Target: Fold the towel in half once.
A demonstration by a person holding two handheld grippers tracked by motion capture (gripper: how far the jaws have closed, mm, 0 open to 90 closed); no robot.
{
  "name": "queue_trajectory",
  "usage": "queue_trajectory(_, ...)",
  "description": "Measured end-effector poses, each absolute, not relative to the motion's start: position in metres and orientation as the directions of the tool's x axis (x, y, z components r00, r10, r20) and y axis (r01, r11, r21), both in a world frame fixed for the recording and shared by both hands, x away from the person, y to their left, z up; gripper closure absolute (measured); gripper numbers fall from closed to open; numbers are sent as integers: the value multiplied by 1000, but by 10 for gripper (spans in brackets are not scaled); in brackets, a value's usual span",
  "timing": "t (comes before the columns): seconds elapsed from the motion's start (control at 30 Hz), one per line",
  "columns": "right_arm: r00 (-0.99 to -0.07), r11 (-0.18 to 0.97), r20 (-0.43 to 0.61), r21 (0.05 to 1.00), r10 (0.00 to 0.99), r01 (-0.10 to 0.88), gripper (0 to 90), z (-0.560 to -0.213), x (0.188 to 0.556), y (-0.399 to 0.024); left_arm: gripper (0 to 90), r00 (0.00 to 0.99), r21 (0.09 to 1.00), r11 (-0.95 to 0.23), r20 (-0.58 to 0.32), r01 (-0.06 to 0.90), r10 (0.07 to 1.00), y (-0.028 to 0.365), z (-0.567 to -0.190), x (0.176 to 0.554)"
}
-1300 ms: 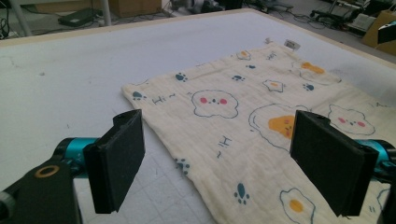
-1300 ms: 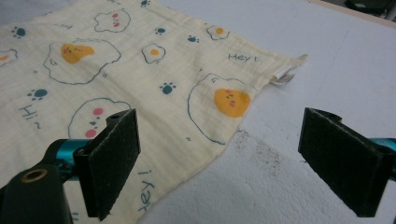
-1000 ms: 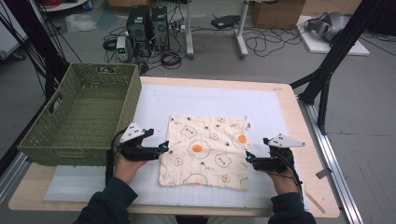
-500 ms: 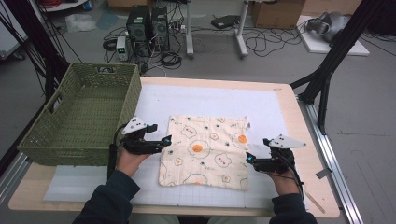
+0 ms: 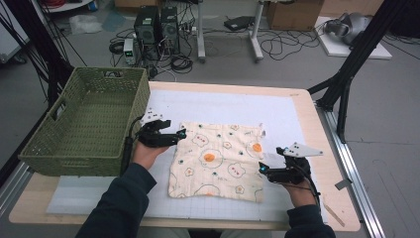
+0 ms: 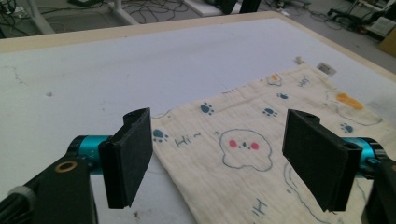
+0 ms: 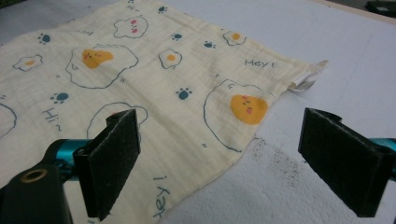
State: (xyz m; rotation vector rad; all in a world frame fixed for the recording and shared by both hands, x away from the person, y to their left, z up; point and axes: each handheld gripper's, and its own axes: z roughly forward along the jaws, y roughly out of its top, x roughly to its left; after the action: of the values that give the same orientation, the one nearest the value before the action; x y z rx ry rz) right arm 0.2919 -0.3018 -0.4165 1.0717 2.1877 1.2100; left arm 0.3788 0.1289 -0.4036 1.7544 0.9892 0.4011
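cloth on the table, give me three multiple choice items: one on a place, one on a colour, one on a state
1. Where is the basket?
A. left of the cloth
B. right of the cloth
C. on the cloth

2. What colour is the basket?
A. red
B. green
C. white

3. How does the cloth lie?
A. rolled up
B. bunched in the basket
C. spread flat on the table

Answers:
1 A, the high view shows it at the table's left edge, beside the left hand-held gripper.
2 B, its woven walls are olive green.
3 C, it lies open between both hand-held grippers, the right hand-held gripper at its other edge.
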Motion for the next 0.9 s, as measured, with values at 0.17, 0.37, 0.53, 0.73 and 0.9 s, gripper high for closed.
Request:
queue_trajectory(0.17,-617,323,14,843,787,430,120,-418,293,-302,289,581,873,-136,-190,469,791,124,-409,403)
queue_trajectory(0.37,-615,316,20,845,788,432,120,-418,293,-304,301,540,852,-147,-176,502,823,119,-424,418)
queue_trajectory(0.53,-615,317,23,841,788,437,120,-419,293,-303,311,508,830,-178,-142,529,849,109,-435,432)
queue_trajectory(0.73,-612,311,29,842,790,441,120,-419,294,-305,335,530,800,-259,-85,541,844,100,-437,442)
queue_trajectory(0.9,-612,313,30,839,790,445,120,-420,293,-305,349,520,783,-276,-69,557,852,100,-440,447)
